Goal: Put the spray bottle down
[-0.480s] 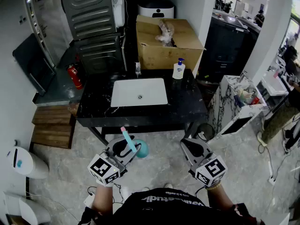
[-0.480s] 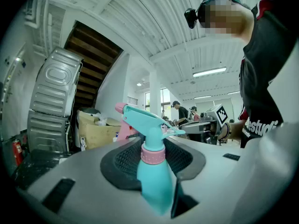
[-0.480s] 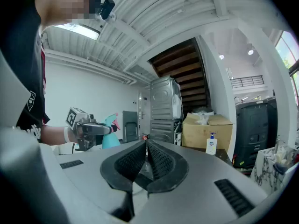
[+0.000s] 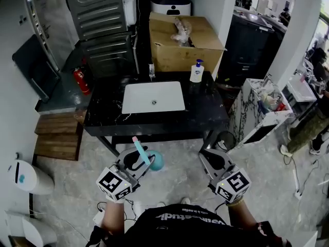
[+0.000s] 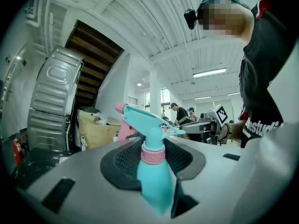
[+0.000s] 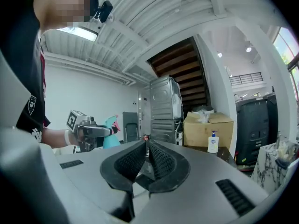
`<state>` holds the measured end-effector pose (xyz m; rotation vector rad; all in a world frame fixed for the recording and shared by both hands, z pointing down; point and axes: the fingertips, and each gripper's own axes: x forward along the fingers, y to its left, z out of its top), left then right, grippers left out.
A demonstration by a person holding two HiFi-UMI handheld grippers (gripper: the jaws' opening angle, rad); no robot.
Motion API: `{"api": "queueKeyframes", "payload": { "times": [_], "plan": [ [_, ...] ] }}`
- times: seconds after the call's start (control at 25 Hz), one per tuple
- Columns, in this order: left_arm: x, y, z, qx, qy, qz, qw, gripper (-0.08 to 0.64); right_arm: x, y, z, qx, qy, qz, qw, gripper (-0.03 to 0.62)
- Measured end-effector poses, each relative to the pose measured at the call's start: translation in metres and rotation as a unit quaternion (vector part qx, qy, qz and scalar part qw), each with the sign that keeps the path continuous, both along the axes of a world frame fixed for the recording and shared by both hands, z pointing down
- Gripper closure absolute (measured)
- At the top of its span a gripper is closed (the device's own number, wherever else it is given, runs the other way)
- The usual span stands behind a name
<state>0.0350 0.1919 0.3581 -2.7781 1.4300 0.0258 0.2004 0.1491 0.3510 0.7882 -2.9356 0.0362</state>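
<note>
A teal spray bottle [image 4: 152, 162] with a pink collar and a pink nozzle tip is held above the floor in front of the black counter [image 4: 205, 112]. My left gripper [image 4: 138, 162] is shut on it. In the left gripper view the bottle [image 5: 154, 176] stands upright between the ribbed black pads, which clamp it just below the collar. My right gripper [image 4: 216, 162] hovers level beside it on the right, apart from the bottle. The right gripper [image 6: 146, 144] is shut, its tips touching with nothing between them. From there the bottle [image 6: 111, 138] shows at the far left.
The counter has a white sink [image 4: 153, 98] with a faucet [image 4: 151, 72] and a soap pump bottle [image 4: 196, 72] at its back right. Behind stands a cardboard box [image 4: 182, 42]. A red fire extinguisher [image 4: 82, 82] and wooden steps [image 4: 56, 138] are at the left, a marble-patterned cabinet [image 4: 254, 115] at the right.
</note>
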Motion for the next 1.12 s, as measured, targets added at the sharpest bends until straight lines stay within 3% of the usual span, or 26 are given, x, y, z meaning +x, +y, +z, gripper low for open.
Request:
{"api": "queueKeyframes", "payload": {
  "times": [0.76,0.96,1.12],
  "plan": [
    [-0.06,0.022,0.023,-0.011,0.011,0.011,0.9998,0.403,-0.049,0.03,0.023,-0.036,0.011,0.022,0.999,0.551],
    [-0.067,0.004,0.034,-0.022,0.022,0.01,0.9995,0.403,-0.057,0.02,0.035,-0.059,0.005,0.019,0.998,0.551],
    [-0.072,-0.032,0.04,-0.023,0.016,0.004,0.9996,0.403,-0.06,-0.017,0.049,-0.061,0.014,0.014,0.998,0.551]
  ]
}}
